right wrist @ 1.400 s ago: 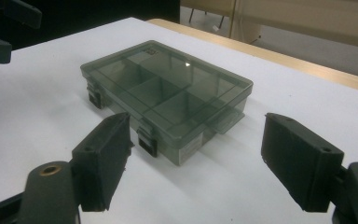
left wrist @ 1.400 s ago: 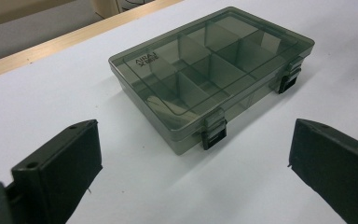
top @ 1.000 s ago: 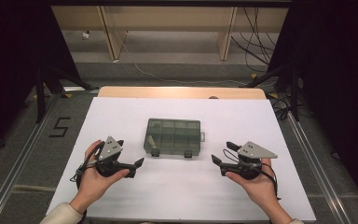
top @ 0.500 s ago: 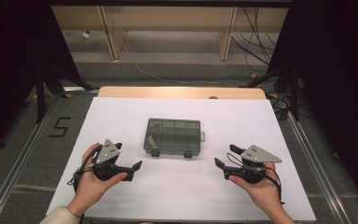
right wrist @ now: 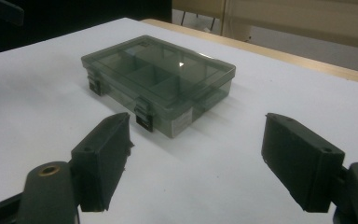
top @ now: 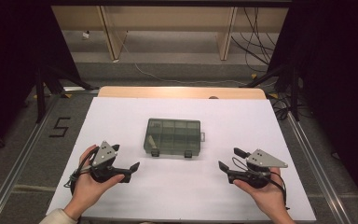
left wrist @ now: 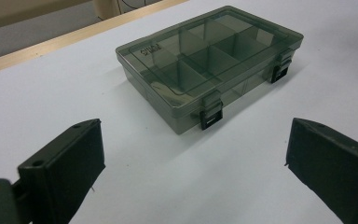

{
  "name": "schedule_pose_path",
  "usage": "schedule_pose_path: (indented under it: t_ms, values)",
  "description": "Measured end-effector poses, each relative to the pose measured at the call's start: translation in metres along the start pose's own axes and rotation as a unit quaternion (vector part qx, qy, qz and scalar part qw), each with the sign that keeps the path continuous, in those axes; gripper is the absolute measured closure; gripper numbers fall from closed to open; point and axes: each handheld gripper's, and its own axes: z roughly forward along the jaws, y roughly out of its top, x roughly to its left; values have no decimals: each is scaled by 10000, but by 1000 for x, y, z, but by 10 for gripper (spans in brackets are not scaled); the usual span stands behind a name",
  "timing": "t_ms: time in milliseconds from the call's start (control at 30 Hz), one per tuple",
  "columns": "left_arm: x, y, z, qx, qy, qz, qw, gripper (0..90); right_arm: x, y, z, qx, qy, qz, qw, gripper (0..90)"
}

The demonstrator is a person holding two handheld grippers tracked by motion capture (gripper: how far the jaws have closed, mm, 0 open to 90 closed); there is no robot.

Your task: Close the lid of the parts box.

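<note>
A: Jaws?

B: Both sets spread wide, nothing btwn them. My left gripper sits low over the sheet, jaws aimed inward to table centre. Right gripper mirrors it from the other side, also empty.

A: Box?

B: Box is mid-table, flat on the sheet, lid shut. Smoky see-thru plastic, dividers visible inside; compartments look empty as far as I can tell. Two dark latches on the near long edge, both down. Small tab on its right end.

A: Gap to grippers?

B: Apart on both sides, no contact. In left gripper view the box lies ahead, above the gap btwn jaws, nearer latch facing me. In right gripper view the box is ahead & a bit left, its corner nearest the left jaw.

A: Hands?

B: Left hand & right hand each wrap a gripper near the front table edge.
</note>
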Motion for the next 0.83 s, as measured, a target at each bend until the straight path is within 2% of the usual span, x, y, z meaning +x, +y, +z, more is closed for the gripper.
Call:
schedule_pose_path:
  t_ms: [33, 133, 200, 267, 300, 333, 467, 700, 733, 800, 833]
  values:
    - [0, 0, -1, 14, 25, -4, 10000, 37, 1, -1, -1, 19, 10, 62, 10000, 245]
    - [0, -2, -2, 6, 21, -11, 10000, 40, -1, -2, -1, 21, 7, -55, 10000, 245]
    - [1, -2, -2, 14, 44, -29, 10000, 42, 0, -2, -2, 50, 36, -16, 10000, 246]
    - [1, -3, -3, -2, 38, -35, 10000, 43, 0, -2, -3, 145, 18, -25, 9999, 246]
    - [1, -3, -2, -15, 13, -57, 10000, 43, 2, -2, -4, 228, 88, 59, 9997, 246]
    - [2, -2, -3, -16, 21, -7, 10000, 44, 2, -2, -3, 221, 90, 56, 9997, 246]
    - [1, -3, -2, 8, 47, -37, 10000, 46, 1, -4, -1, 84, 66, 35, 9999, 246]
    - [1, -3, -1, 31, 59, -32, 10000, 48, 1, -4, -3, 183, 89, 51, 9998, 246]
    - [1, -3, -1, 31, 64, -25, 10000, 48, 1, -5, -2, 87, 82, 60, 9999, 246]
    - [1, -3, 0, 34, 57, -39, 10000, 48, 1, -4, -3, 115, 97, 78, 9999, 246]
    - [1, -3, 0, 32, 57, -34, 10000, 48, 2, -5, 0, -21, 111, 73, 9999, 246]
